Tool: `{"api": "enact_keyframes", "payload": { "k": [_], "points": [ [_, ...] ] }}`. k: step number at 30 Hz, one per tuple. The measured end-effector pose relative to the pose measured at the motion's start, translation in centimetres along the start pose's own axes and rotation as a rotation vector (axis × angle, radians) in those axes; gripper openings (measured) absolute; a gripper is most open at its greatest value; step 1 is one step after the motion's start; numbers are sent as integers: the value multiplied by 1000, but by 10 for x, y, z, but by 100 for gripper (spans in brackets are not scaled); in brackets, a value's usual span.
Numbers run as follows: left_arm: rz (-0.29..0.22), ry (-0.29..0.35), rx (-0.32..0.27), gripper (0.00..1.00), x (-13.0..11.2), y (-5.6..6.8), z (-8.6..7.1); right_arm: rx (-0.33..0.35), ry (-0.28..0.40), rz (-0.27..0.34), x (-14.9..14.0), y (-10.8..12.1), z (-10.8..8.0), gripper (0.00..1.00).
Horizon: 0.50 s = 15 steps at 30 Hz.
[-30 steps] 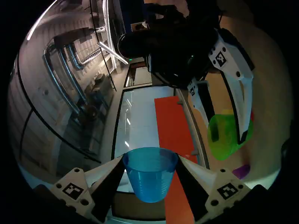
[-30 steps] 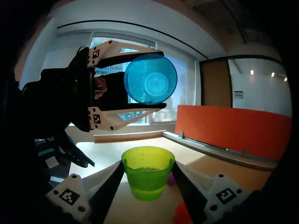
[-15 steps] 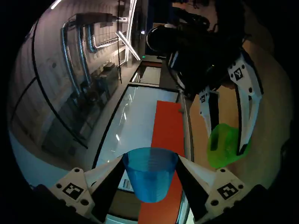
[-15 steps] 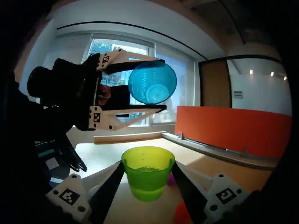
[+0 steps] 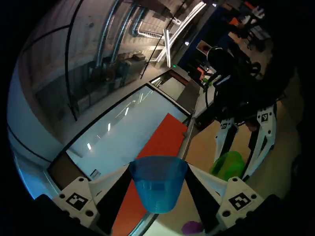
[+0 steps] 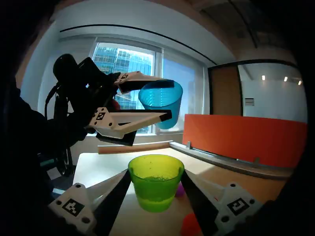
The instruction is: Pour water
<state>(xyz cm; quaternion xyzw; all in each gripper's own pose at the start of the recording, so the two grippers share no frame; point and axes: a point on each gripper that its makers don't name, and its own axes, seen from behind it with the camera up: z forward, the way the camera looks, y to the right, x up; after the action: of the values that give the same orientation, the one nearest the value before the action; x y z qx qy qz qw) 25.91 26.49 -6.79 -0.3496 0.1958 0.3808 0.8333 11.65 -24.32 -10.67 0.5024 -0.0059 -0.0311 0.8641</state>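
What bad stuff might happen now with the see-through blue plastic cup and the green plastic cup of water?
1. The green translucent plastic cup, pinched in the right gripper, holds water; a tilt or slip might spill it on the pale table.
2. The blue translucent plastic cup hangs in the air in the left gripper, held only by its sides; it might drop.

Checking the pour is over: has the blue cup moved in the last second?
Yes. Against the window, the blue cup has swung from tipped back upright.
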Motion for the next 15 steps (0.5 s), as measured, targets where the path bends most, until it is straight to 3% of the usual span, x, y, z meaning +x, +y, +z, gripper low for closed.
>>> {"api": "enact_keyframes", "payload": {
  "k": [5, 15],
  "points": [
    [-169, 22, -15, 88, -2, -1, 0, 0, 9, 1, 4, 1, -1, 90],
    [-429, 39, -29, 88, -14, -5, -2, -1, 27, 1, 11, 1, -2, 90]
  ]
}}
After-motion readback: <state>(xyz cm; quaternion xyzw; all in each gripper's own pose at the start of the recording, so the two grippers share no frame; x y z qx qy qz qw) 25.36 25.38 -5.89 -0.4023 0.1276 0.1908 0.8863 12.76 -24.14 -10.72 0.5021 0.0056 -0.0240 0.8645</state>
